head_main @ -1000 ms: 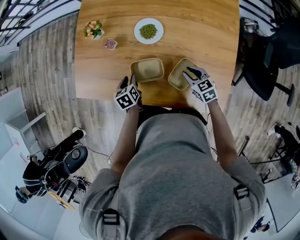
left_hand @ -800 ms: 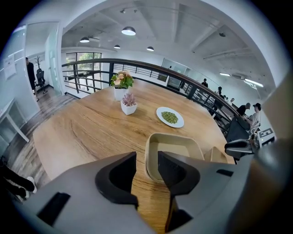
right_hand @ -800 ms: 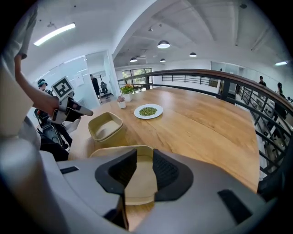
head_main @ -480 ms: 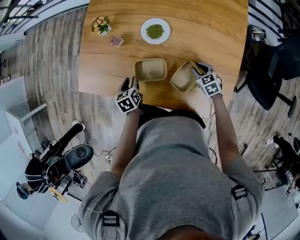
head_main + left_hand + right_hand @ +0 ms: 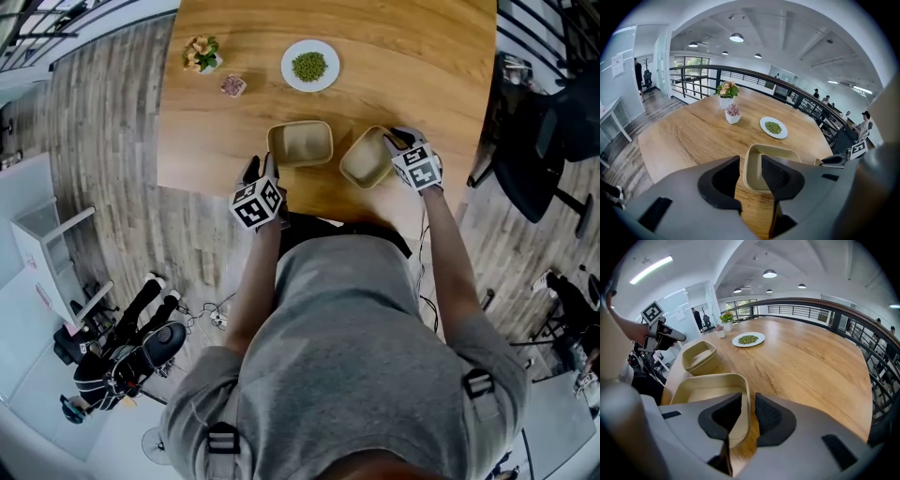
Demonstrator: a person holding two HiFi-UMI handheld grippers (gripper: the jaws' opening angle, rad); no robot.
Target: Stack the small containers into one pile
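The right hand-held gripper (image 5: 394, 142), its jaws just closed further onto the right-hand wall of a beige rounded-rectangular container (image 5: 366, 157), is pictured with the matching second container (image 5: 300, 143) just to its left on the wooden tabletop (image 5: 422, 56), ahead of the left hand-held gripper (image 5: 261, 167), whose jaws are apart and empty.

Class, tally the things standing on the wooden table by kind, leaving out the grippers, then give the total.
Beige containers: 2
Potted plants: 2
White plate of green peas: 1
Total: 5
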